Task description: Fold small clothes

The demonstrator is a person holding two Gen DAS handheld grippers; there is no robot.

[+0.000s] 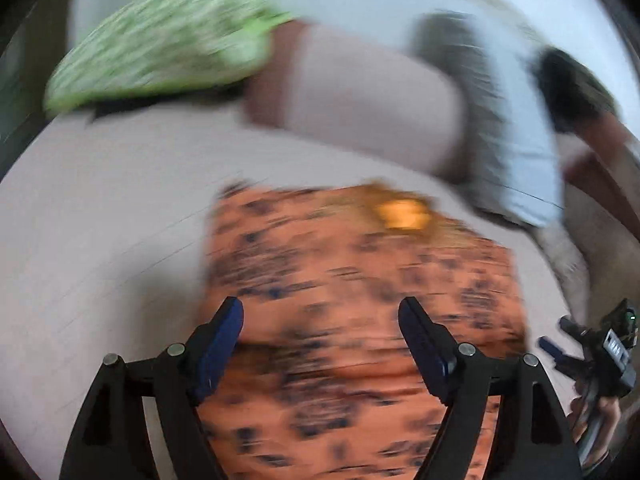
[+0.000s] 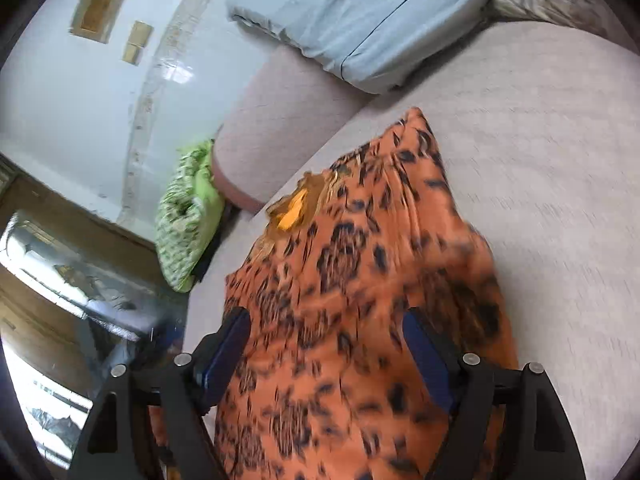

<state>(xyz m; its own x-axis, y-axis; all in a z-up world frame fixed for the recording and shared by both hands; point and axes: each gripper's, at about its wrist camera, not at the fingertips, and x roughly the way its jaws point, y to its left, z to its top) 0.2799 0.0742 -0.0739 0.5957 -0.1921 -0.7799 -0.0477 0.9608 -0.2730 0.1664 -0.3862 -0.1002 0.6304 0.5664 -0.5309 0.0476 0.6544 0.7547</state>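
Note:
An orange garment with a dark leopard print (image 1: pixel 352 288) lies on the pale bed surface (image 1: pixel 100 208), with a yellow-orange patch near its far edge. The left wrist view is motion-blurred. My left gripper (image 1: pixel 320 320) is open above the near part of the garment, jaws wide apart, holding nothing. In the right wrist view the same garment (image 2: pixel 360 264) lies on the bed (image 2: pixel 560 184). My right gripper (image 2: pixel 326 332) is open over its near end. The right gripper also shows at the left wrist view's right edge (image 1: pixel 596 344).
A green patterned cushion (image 2: pixel 188 220) lies at the bed's far edge beside a pale bolster (image 2: pixel 272 120). A light blue pillow (image 2: pixel 360 16) sits farther back. A white wall (image 2: pixel 60 100) and a glass-topped table (image 2: pixel 80 300) are at the left.

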